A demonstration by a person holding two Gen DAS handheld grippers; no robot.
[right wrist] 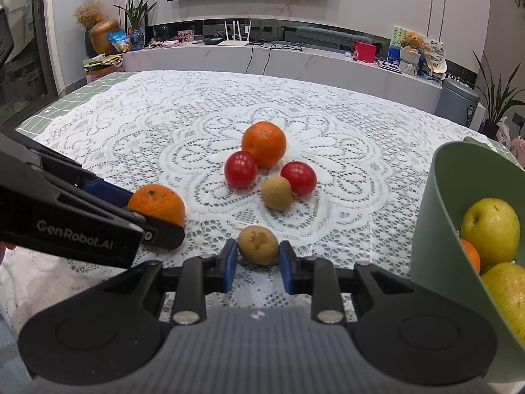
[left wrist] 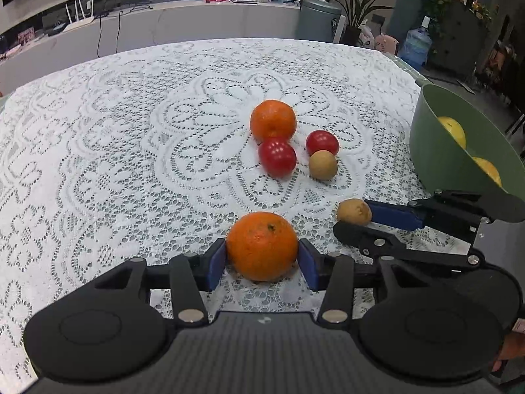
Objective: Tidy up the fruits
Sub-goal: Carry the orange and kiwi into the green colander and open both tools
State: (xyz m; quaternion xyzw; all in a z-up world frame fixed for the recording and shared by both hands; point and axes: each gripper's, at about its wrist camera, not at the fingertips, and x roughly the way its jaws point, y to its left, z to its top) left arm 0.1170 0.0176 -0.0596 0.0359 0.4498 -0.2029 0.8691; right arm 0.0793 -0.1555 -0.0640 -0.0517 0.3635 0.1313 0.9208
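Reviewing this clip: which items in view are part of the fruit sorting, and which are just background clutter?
Part of the job:
- near orange between the left gripper pads
- brown fruit clamped in the right gripper
- far orange, two red fruits, second brown fruit
- green bowl with yellow fruit

Lying about:
- router
- red box
- water bottle

The green bowl (right wrist: 436, 229) is cut off by the right edge in both views, so its contents are seen only in part. In the right wrist view, the near orange (right wrist: 157, 203) is partly covered by the left gripper (right wrist: 154, 226). The small items on the counter (right wrist: 295, 55) cannot be identified.
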